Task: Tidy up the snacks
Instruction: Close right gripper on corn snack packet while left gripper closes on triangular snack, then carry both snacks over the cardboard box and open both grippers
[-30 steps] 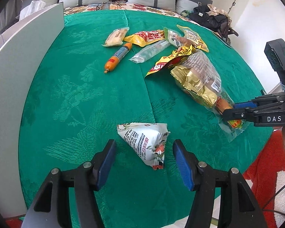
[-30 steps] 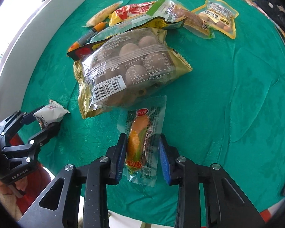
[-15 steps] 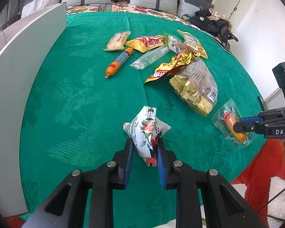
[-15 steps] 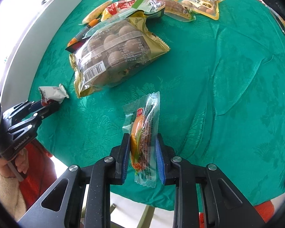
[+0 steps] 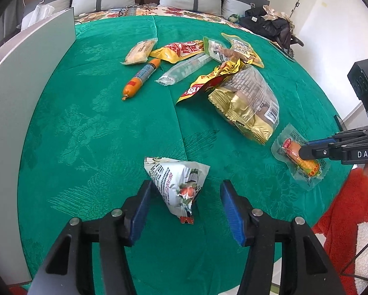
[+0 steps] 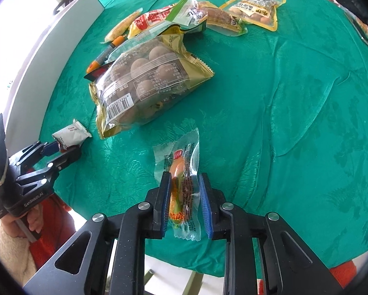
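Note:
A white triangular snack packet (image 5: 176,184) lies on the green tablecloth (image 5: 110,127) between the jaws of my left gripper (image 5: 185,189). Those jaws are opening and stand clear of it on both sides. A clear-wrapped sausage packet (image 6: 181,172) lies near the table's front edge between the jaws of my right gripper (image 6: 184,175). These jaws are opening too, and the wrapper sits loosely between the pads. The left wrist view shows the sausage packet (image 5: 299,157) under the right gripper (image 5: 304,151). The right wrist view shows the white packet (image 6: 71,136) at the left gripper (image 6: 66,150).
A gold bag of round snacks (image 6: 144,91) lies mid-table. Behind it are several packets, an orange sausage stick (image 5: 138,80), a red-yellow bag (image 5: 181,50) and a yellow pouch (image 6: 255,7). A white board (image 5: 17,113) stands along the left edge. A hand and a red sleeve (image 6: 44,223) are at the front.
Half a second ago both grippers pinched their packets; now both pairs of jaws have spread and the packets lie flat. The sausage packet has come away from the gold bag, nearer the table edge.

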### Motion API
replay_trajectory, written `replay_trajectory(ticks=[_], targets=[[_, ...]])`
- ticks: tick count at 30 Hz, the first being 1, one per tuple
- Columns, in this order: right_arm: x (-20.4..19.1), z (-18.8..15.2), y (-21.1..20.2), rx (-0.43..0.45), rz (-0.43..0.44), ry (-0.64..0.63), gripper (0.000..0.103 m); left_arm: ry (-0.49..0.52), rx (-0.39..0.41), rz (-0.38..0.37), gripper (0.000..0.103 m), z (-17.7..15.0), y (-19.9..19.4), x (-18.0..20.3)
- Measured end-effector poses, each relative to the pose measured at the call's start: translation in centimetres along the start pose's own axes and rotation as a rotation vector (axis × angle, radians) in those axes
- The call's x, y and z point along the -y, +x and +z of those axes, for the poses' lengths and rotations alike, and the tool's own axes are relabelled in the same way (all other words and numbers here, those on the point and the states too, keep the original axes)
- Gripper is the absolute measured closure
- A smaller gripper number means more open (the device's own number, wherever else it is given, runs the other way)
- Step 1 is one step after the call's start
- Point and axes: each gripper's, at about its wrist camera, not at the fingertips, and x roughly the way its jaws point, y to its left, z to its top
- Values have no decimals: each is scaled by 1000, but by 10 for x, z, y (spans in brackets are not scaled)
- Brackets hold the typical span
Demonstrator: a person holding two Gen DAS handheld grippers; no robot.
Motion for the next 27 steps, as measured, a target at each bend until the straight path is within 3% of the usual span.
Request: replay_trajectory(ticks=[4, 6, 7, 8, 9, 11, 13, 17, 22, 27], targets=[[-2, -3, 17, -59, 5, 3, 62, 24, 16, 18, 36, 4, 5, 6], [-6, -4, 17, -41, -6, -26, 54, 47, 20, 37, 37, 4, 6, 9], [-9, -4, 18, -47, -30, -51, 57, 57, 21, 49, 42, 4, 7, 10], [-14, -5, 18, -53, -52, -87, 60, 61, 24, 70, 63, 4, 6, 9], [-18, -6, 18, -63, -63, -113, 72, 55, 20, 70, 67, 5, 5, 7], [-21, -7, 17, -80, -30, -110, 75, -11, 20, 9, 74, 5, 0, -6], [-23, -9, 9, -54, -30, -117, 78, -63, 31, -3, 79, 3, -6, -18], [-16, -11, -15, 12, 51, -41, 81, -134, 68, -67, 81, 5, -25, -32], [-19, -7, -38, 58, 85, -17, 81, -179, 91, -115, 81, 11, -37, -37], [-37, 18, -66, 131, 171, -4, 81, -245, 154, -196, 81, 21, -71, -50]])
